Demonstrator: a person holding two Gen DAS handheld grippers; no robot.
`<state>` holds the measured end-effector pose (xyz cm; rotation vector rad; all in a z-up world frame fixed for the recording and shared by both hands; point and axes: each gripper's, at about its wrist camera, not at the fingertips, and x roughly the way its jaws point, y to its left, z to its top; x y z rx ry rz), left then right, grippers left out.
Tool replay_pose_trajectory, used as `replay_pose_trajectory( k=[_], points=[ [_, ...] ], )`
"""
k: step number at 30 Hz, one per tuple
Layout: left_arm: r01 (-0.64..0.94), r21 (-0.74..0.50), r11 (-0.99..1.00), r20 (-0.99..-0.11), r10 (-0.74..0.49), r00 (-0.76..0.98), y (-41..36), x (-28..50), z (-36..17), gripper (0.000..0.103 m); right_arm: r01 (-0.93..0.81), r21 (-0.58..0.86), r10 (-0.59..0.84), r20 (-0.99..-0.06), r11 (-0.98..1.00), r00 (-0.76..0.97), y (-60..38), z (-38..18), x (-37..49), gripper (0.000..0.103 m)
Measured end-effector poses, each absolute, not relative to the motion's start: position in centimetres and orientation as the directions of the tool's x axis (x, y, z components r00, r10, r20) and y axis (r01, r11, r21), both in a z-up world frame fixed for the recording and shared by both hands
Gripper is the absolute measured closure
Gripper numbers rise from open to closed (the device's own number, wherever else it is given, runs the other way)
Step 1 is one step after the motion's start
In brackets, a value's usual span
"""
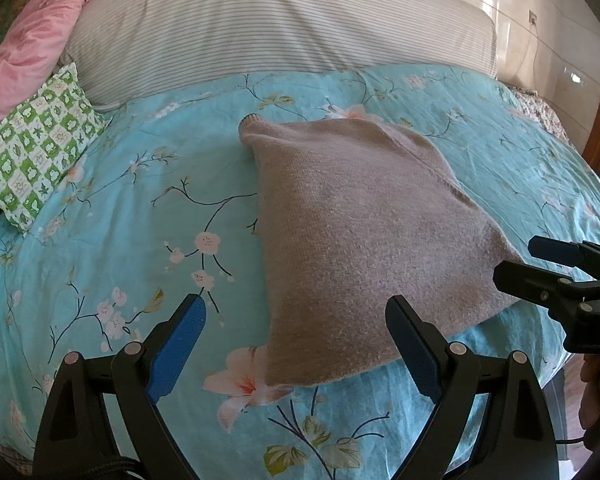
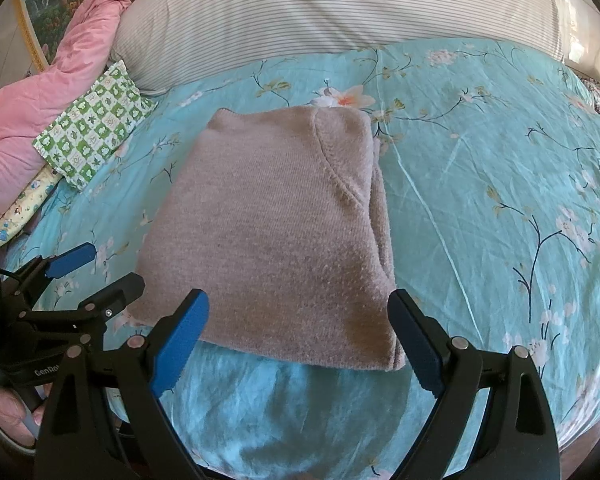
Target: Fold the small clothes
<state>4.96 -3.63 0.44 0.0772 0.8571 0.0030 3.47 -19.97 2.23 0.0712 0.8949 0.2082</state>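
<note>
Folded sweater (image 2: 272, 236) takes the middle of the turquoise bedspread (image 2: 500, 168). Bare bedspread lies wide to its right and along the near edge. To its left, an open strip, then green checked pillow (image 2: 96, 124) and pink quilt (image 2: 48, 92). Striped bolster (image 2: 340, 4) closes the far side.

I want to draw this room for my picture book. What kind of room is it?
Most likely a bedroom. The folded sweater lies on a bed with a blue flowered sheet, a big striped pillow sits at the far end, and a pink quilt is bunched beside it.
</note>
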Motion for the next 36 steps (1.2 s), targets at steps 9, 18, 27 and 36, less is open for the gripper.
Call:
replay_pose_trajectory(
  k=[9, 18, 27, 36],
  points=[
    [0.031, 0.069, 0.997, -0.755, 0.032, 0.655, -3.63, 4.99, 0.44, 0.011, -0.149, 0.149, 0.209, -0.765, 0.978, 0.610, -20.13, 2.27, 3.51, 0.012],
    [0.028, 0.065, 0.998, -0.756, 0.031, 0.654, -3.67, 5.14, 0.39, 0.011, -0.159, 0.154, 0.220, -0.767, 0.975, 0.602, -19.79, 2.22, 3.67, 0.012],
    [0.030, 0.058, 0.998, -0.756, 0.024, 0.654, -3.61, 5.33, 0.51, 0.011, -0.153, 0.154, 0.216, -0.766, 0.976, 0.605, -19.72, 2.25, 3.62, 0.012],
    [0.031, 0.056, 0.998, -0.755, 0.022, 0.655, -3.74, 5.27, 0.58, 0.011, -0.156, 0.156, 0.219, -0.765, 0.975, 0.605, -19.74, 2.25, 3.57, 0.012]
  ],
)
